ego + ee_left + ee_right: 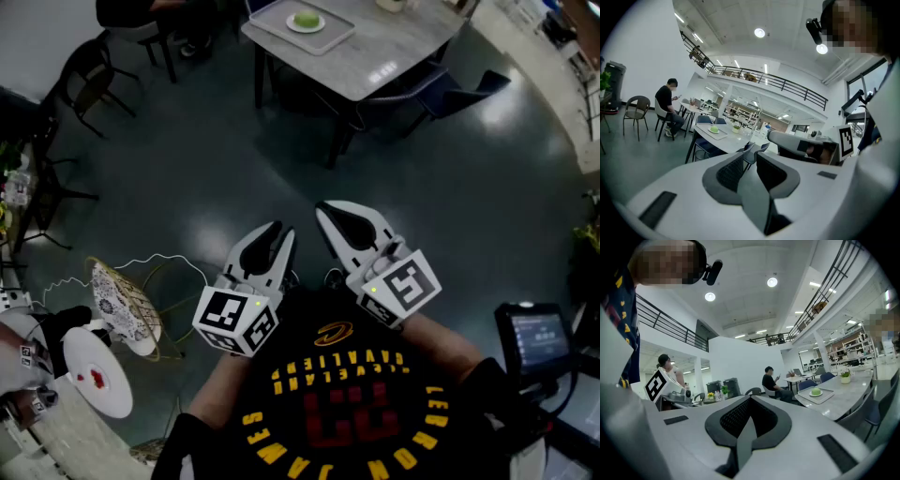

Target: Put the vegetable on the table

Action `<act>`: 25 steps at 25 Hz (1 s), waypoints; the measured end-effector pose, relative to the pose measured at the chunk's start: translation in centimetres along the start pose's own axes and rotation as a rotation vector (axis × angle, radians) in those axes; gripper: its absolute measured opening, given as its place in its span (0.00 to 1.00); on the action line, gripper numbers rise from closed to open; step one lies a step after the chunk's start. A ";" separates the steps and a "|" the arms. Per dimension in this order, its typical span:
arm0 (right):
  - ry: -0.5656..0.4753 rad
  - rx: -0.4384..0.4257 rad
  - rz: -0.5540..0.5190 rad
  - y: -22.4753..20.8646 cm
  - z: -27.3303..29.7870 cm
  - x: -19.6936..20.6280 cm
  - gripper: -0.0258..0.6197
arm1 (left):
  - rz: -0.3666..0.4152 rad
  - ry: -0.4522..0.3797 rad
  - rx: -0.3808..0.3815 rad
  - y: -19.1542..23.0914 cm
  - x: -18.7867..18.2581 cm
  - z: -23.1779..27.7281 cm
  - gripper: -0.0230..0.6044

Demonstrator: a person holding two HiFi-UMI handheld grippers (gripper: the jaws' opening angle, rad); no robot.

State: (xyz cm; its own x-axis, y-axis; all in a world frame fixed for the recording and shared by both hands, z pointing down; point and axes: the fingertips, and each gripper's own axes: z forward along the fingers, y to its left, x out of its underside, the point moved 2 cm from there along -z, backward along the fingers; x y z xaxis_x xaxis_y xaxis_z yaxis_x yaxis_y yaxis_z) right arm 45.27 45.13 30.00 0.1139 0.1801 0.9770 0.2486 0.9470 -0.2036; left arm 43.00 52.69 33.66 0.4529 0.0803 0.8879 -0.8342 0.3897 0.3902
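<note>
A round green vegetable [306, 19] lies on a small plate on a tray [330, 39] on a pale table [384, 52] at the far end of the floor; it also shows as the vegetable [714, 129] in the left gripper view and the vegetable [815, 391] in the right gripper view. Both grippers are held close to my body, well short of the table. My left gripper [279, 232] [750, 157] has a narrow gap between its jaws and holds nothing. Jaws pressed together, my right gripper [339, 214] [750, 398] is empty.
Blue chairs [459, 89] stand at the table's near side, black chairs [89, 80] at the far left. A wire stand [127, 300] and a round white top [94, 375] are at my lower left, a screen [539, 337] at my right. A person [668, 105] sits at another table.
</note>
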 end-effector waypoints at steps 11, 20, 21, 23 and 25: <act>-0.010 0.000 0.078 -4.9 -3.0 0.1 0.05 | 0.004 -0.026 -0.048 -3.2 -0.3 3.7 0.18; 0.040 0.001 0.181 -8.6 -3.1 2.9 0.05 | -0.032 0.000 -0.101 -2.9 0.8 6.1 0.18; 0.046 -0.003 0.181 -9.0 -2.6 3.1 0.05 | -0.037 0.004 -0.098 -2.6 0.9 6.7 0.18; 0.055 -0.004 0.183 -9.8 -1.6 3.4 0.05 | -0.042 0.012 -0.089 -1.8 0.8 8.0 0.18; 0.061 0.009 0.186 -11.0 -0.4 3.3 0.05 | -0.045 0.016 -0.076 -0.8 0.2 9.2 0.18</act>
State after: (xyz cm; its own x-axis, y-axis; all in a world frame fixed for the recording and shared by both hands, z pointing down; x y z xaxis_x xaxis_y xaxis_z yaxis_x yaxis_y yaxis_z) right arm 43.33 35.24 35.47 0.2150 0.3360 0.9170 0.2095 0.9012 -0.3793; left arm 40.86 43.93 35.75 0.4952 0.0753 0.8655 -0.7865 0.4621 0.4098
